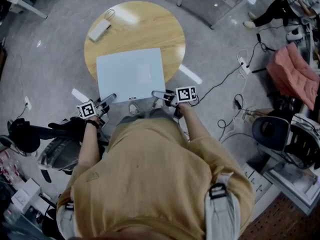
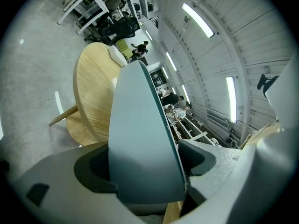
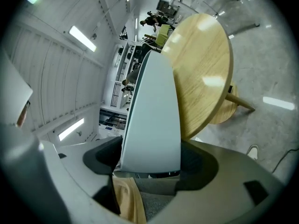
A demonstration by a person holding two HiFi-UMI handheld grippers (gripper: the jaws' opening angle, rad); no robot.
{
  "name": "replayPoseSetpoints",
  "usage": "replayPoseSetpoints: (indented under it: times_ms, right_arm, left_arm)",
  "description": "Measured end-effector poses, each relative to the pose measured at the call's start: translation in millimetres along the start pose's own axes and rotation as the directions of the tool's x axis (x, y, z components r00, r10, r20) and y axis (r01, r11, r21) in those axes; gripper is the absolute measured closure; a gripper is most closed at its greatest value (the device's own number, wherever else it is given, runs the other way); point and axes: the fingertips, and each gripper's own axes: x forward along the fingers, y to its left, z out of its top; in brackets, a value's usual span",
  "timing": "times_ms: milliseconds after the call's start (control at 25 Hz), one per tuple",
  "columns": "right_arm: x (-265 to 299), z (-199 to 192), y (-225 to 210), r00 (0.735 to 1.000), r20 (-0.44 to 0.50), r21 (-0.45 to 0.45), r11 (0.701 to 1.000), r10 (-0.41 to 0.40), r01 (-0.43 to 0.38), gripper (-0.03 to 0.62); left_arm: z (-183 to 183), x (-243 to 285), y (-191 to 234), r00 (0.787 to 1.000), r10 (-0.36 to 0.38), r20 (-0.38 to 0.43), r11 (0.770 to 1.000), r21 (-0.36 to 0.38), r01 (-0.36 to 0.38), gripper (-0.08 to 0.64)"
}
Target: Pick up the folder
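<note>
Folder (image 1: 131, 74) gripped at its near edge, two-handed.
I see the left gripper (image 1: 112, 97) and right gripper (image 1: 156, 93) with fingers clamped on the near corners; the folder sits over the round wooden worktop (image 1: 145, 26), its near edge overhanging.

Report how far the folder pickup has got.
Done: the left gripper and the right gripper each have their jaws shut on the near edge of the pale blue rectangular folder. In hand: the folder looks raised off the round wooden table, with its near part past the rim, though the gap is hard to confirm. Left: carrying it fully clear of the table.
</note>
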Motion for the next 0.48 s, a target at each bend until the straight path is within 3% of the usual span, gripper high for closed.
replayPoseSetpoints:
  times_ms: [120, 200, 280, 480]
  right_arm:
    - [-1, 9, 16, 0.999, 0.009, -0.06, 0.998, 0.035, -0.034, 0.241]
    - [-6, 17, 27, 0.999, 0.027, -0.092, 0.995, 0.045, -0.042, 0.241]
    - [-11, 31, 48, 0.996, 0.055, -0.141, 0.988, 0.07, -0.062, 0.241]
    - [-23, 70, 107, 0.985, 0.108, -0.286, 0.953, 0.131, -0.096, 0.241]
  left_arm:
    - [7, 0, -15, 0.999, -0.044, 0.025, 0.999, 0.033, 0.044, 0.153]
    - [20, -1, -34, 0.994, -0.091, 0.059, 0.99, 0.111, 0.084, 0.153]
    - [38, -1, -59, 0.986, -0.143, 0.083, 0.97, 0.212, 0.123, 0.153]
    - [82, -10, -130, 0.962, -0.24, 0.13, 0.912, 0.371, 0.178, 0.153]
